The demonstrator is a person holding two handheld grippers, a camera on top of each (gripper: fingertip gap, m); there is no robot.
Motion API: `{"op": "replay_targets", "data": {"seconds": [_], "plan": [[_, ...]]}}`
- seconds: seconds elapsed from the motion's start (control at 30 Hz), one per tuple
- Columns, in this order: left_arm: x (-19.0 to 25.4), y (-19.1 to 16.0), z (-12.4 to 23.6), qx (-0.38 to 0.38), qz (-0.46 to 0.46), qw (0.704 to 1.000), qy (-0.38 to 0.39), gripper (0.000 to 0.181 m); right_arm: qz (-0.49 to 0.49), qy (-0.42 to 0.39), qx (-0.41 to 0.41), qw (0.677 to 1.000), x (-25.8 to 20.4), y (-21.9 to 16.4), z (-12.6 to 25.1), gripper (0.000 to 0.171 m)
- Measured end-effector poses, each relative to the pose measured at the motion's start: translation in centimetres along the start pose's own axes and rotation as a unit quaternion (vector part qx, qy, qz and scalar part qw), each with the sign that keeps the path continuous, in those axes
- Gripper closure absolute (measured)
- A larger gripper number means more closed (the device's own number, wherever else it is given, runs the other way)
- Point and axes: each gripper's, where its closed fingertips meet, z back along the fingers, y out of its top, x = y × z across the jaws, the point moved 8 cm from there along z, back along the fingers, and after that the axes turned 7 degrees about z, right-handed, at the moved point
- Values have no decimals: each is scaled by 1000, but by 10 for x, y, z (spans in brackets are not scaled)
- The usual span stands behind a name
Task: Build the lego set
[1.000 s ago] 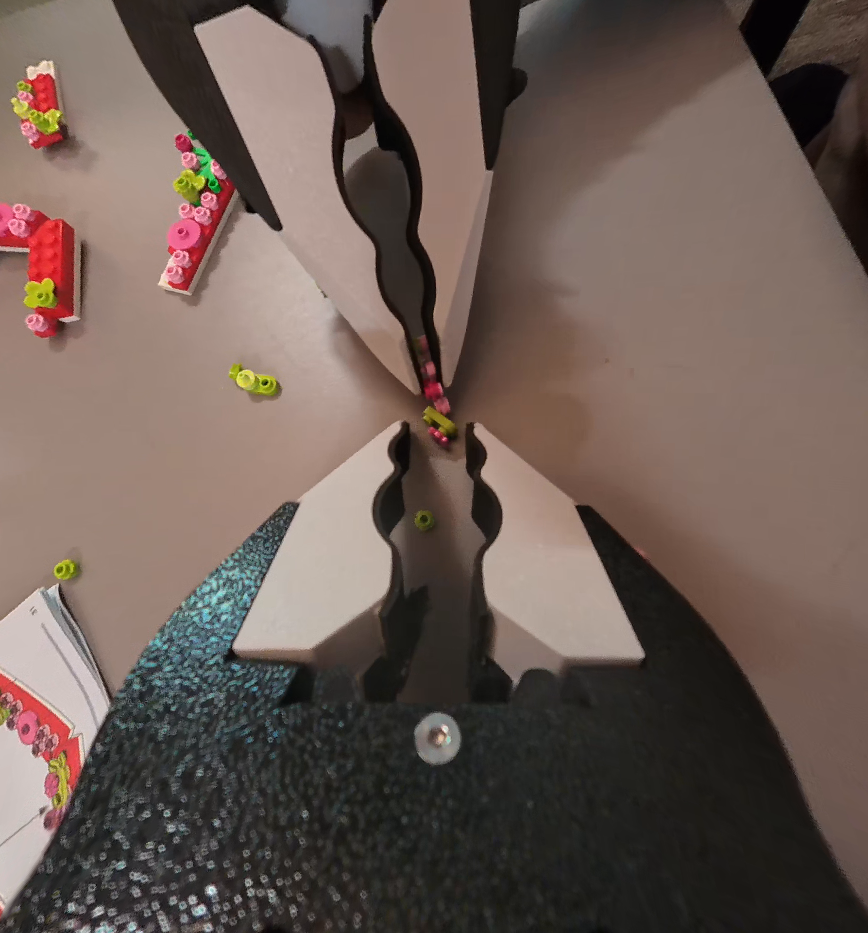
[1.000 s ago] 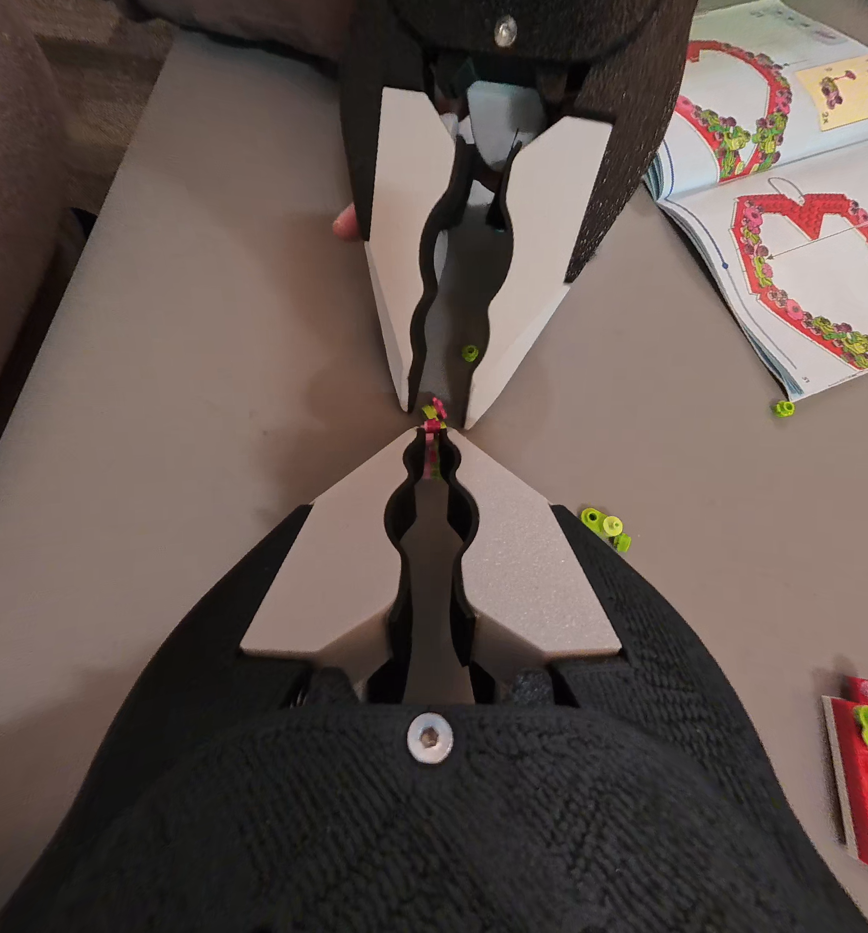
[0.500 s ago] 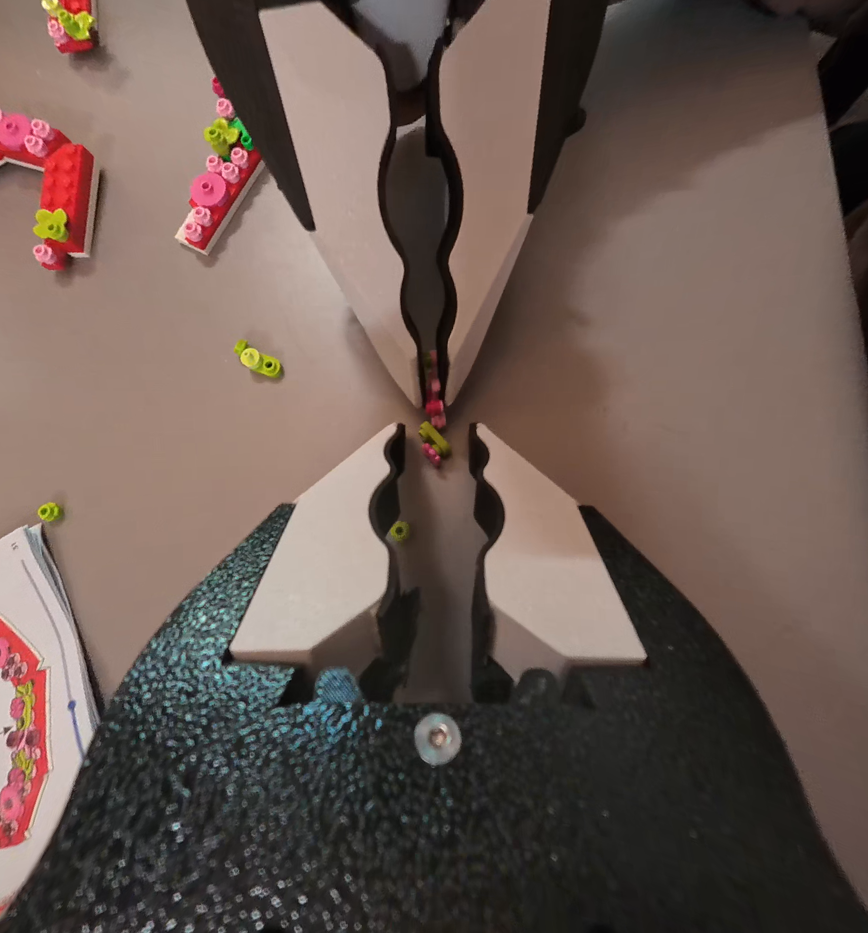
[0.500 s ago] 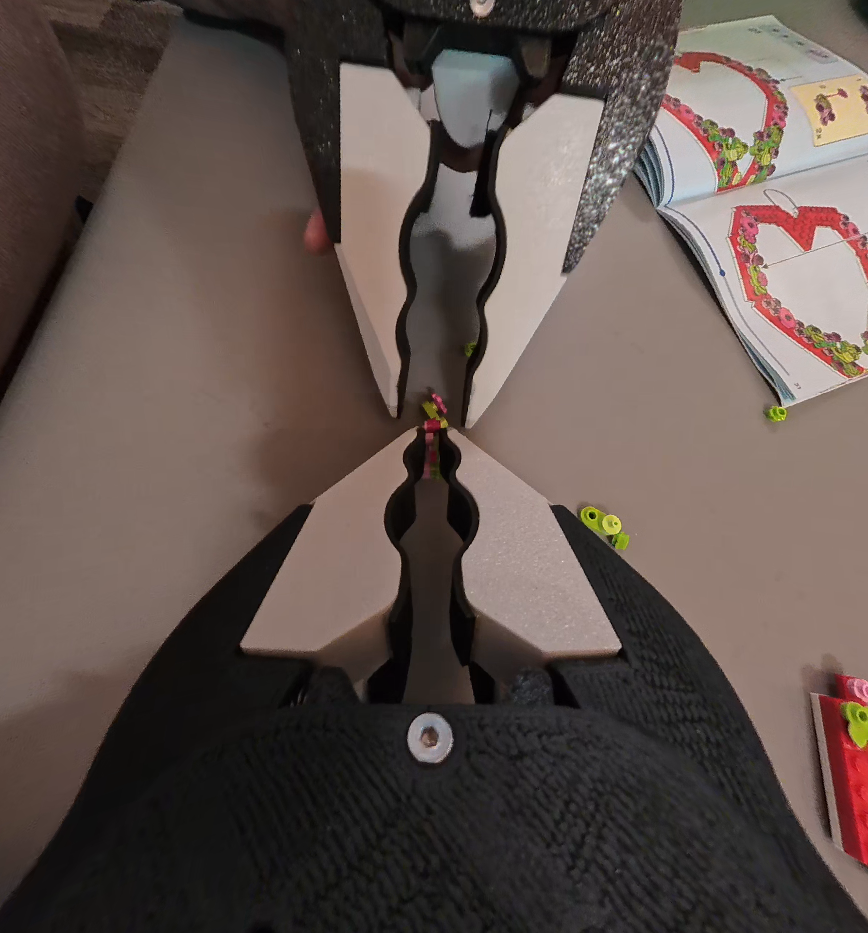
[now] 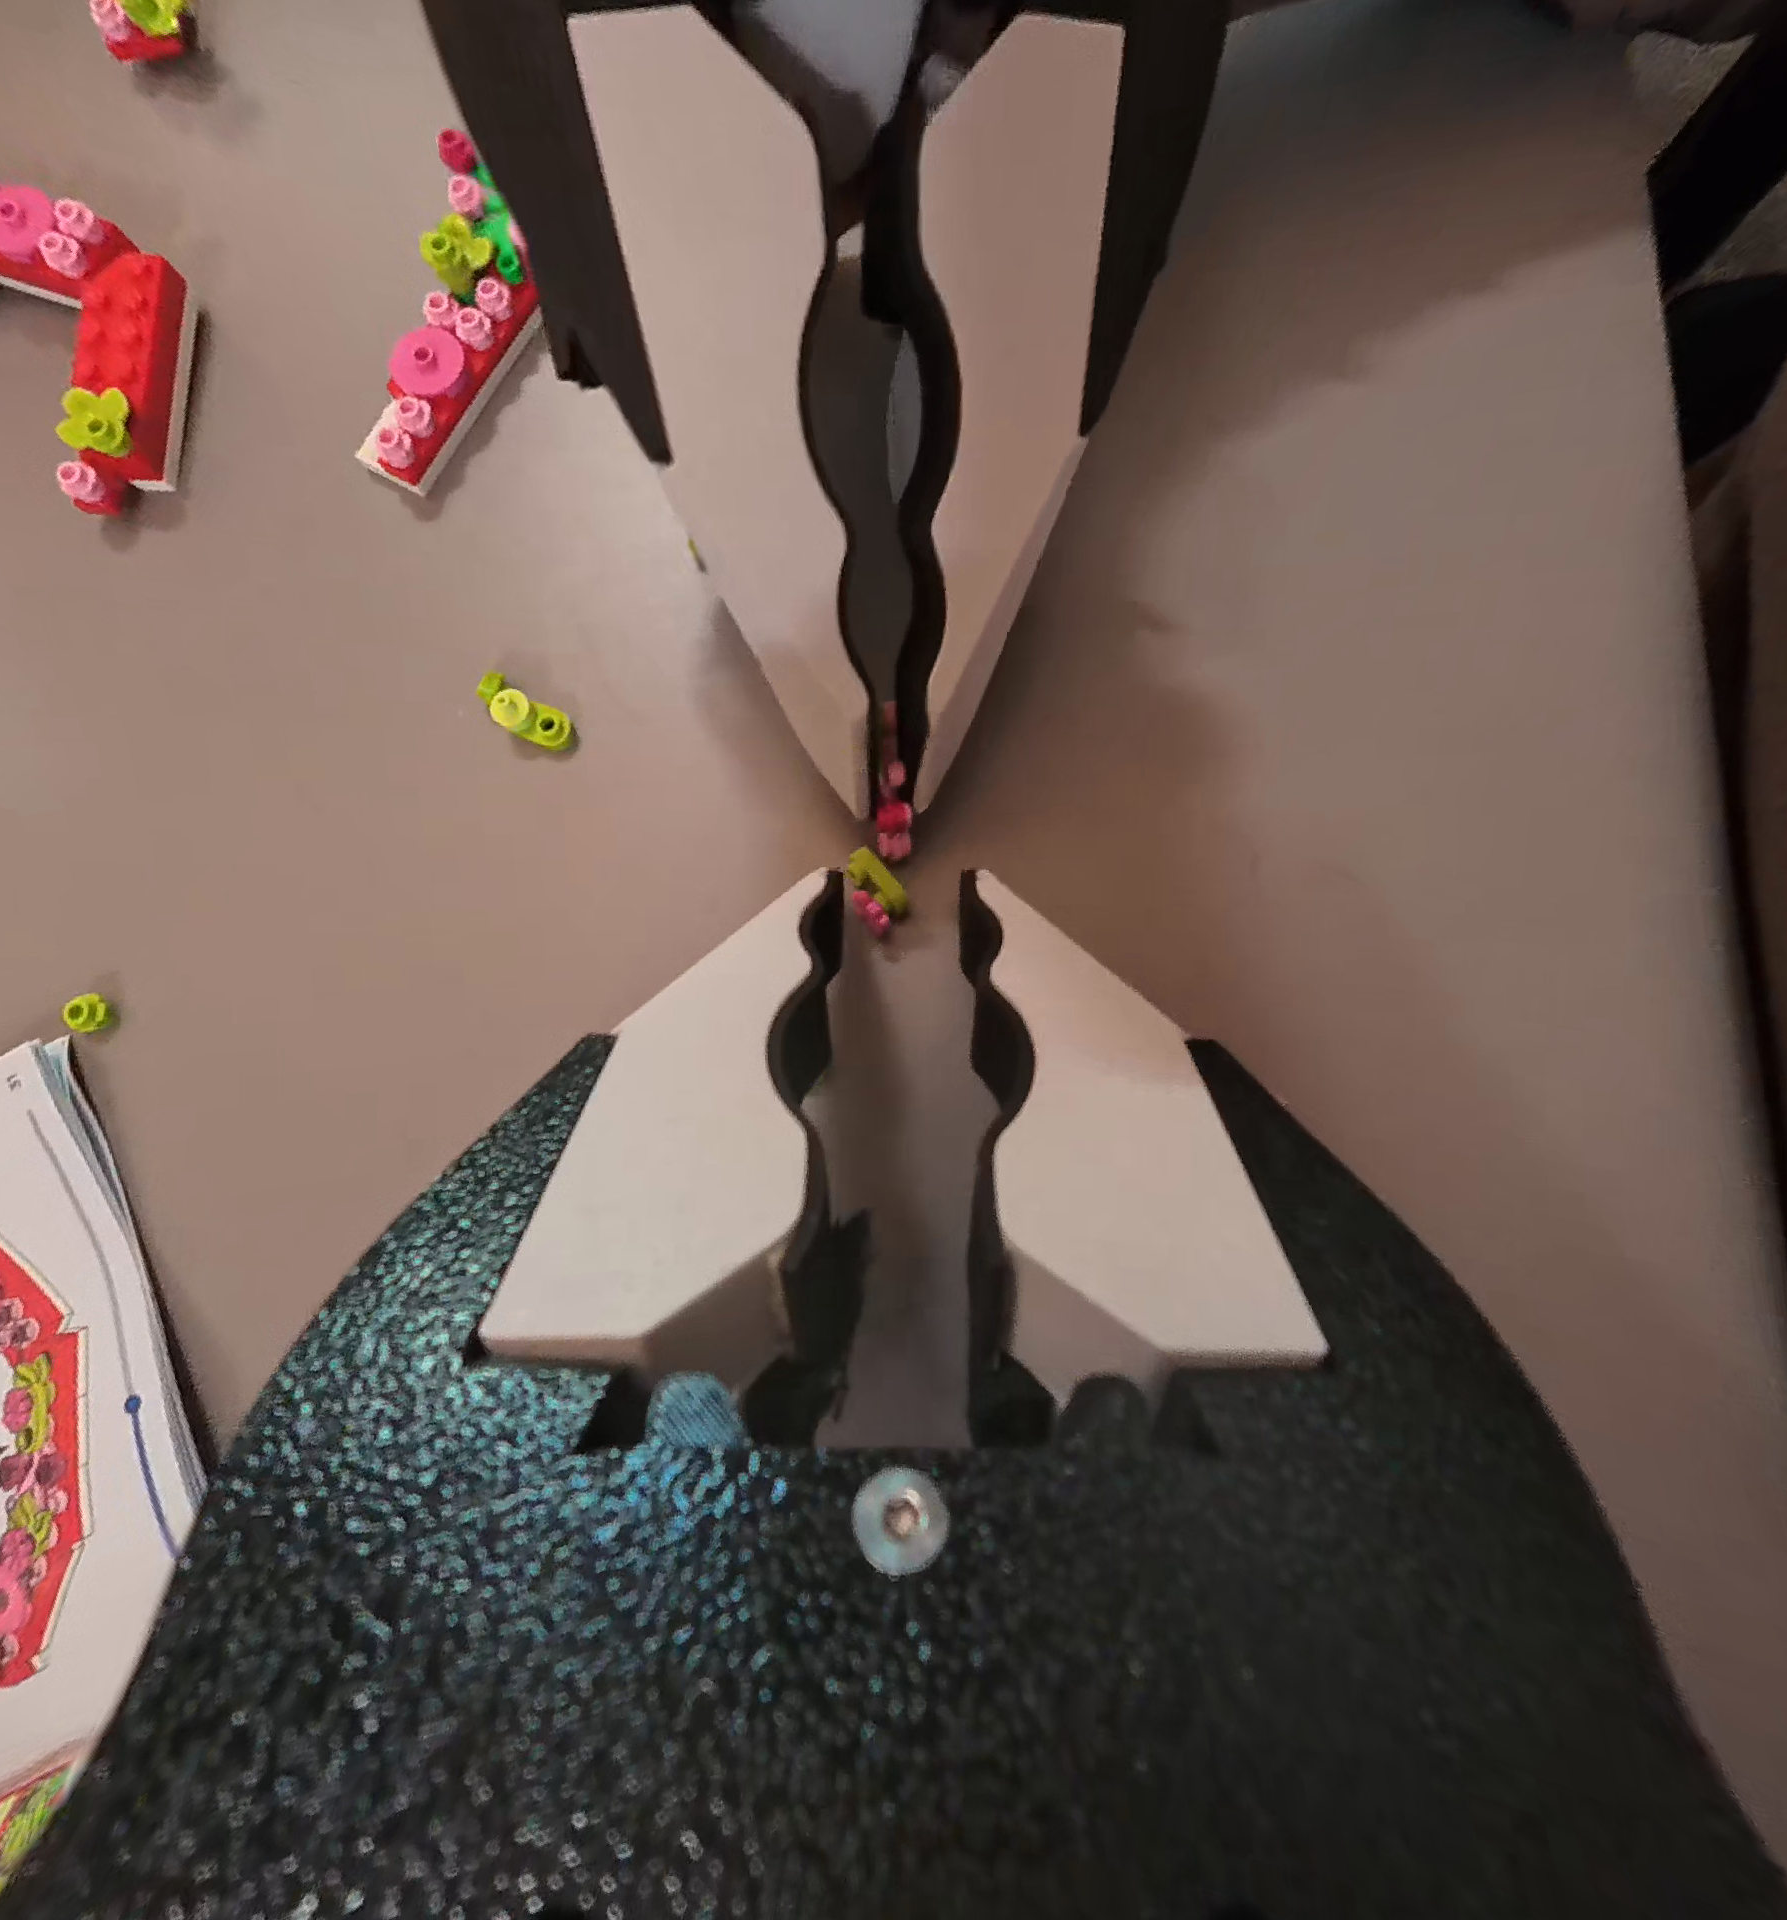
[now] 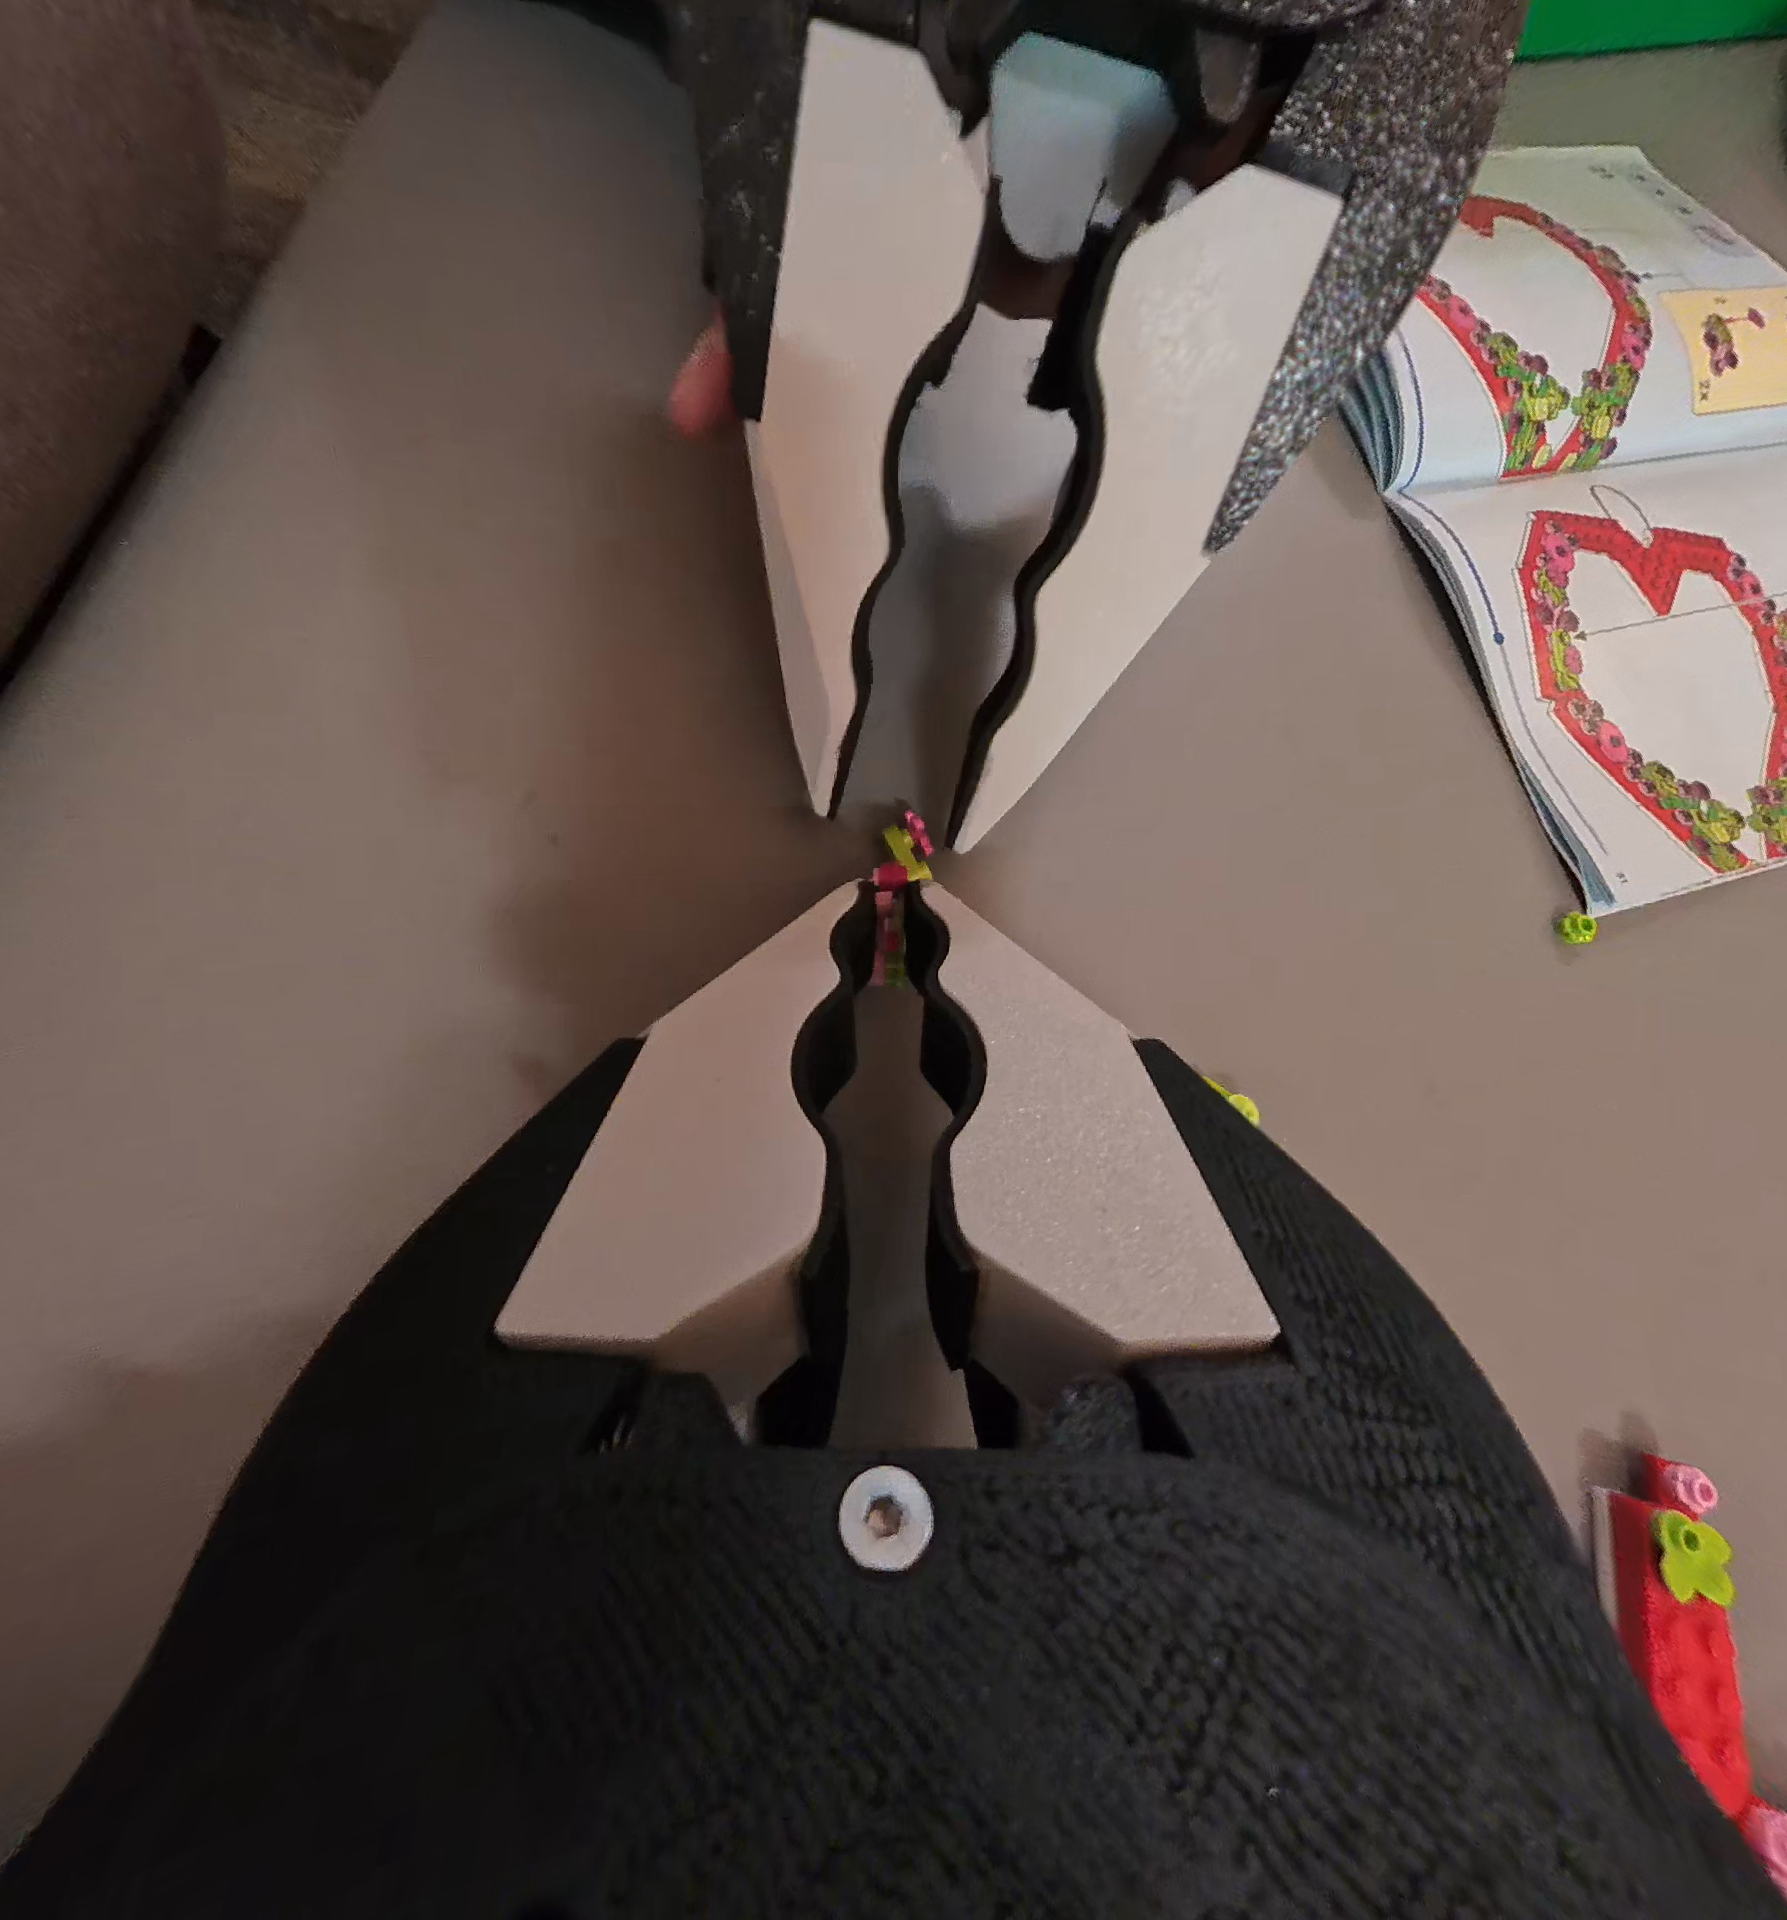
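Note:
A small pink and lime flower piece (image 5: pixel 876 871) is held above the grey table (image 5: pixel 1336 727). My right gripper (image 6: pixel 894 891) is shut on it, and the piece (image 6: pixel 904 847) sticks out past its tips. In the left wrist view the right gripper (image 5: pixel 891 810) comes down from the top. My left gripper (image 5: pixel 901 883) is open, tip to tip with the right one. Its jaws stand apart on either side of the piece's free end. In the right wrist view the left gripper (image 6: pixel 891 831) comes in from the top.
Red heart segments with pink and lime flowers (image 5: pixel 120 332) (image 5: pixel 442 364) lie at the left, and another (image 6: pixel 1689 1621) at the right wrist view's lower right. Loose lime pieces (image 5: pixel 525 712) (image 5: pixel 89 1011) and an open instruction booklet (image 6: pixel 1647 623) lie nearby. The table edge (image 5: pixel 1689 623) is close. Both grippers' tips are close together, under 4 cm apart.
Both grippers have shifted a little over the table, still tip to tip. The loose lime stud seen between my left fingers is now out of sight. The right gripper has kept its hold.

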Motion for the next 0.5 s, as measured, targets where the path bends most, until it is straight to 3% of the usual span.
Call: {"op": "replay_targets", "data": {"seconds": [0.03,0.5], "plan": [[-1,0,0,0,4,1000,-1,161,9,-1,2,1000,-1,0,0,168],[-4,-5,-7,-12,16,1000,-8,163,77,39,17,996,7,-1,-1,168]]}}
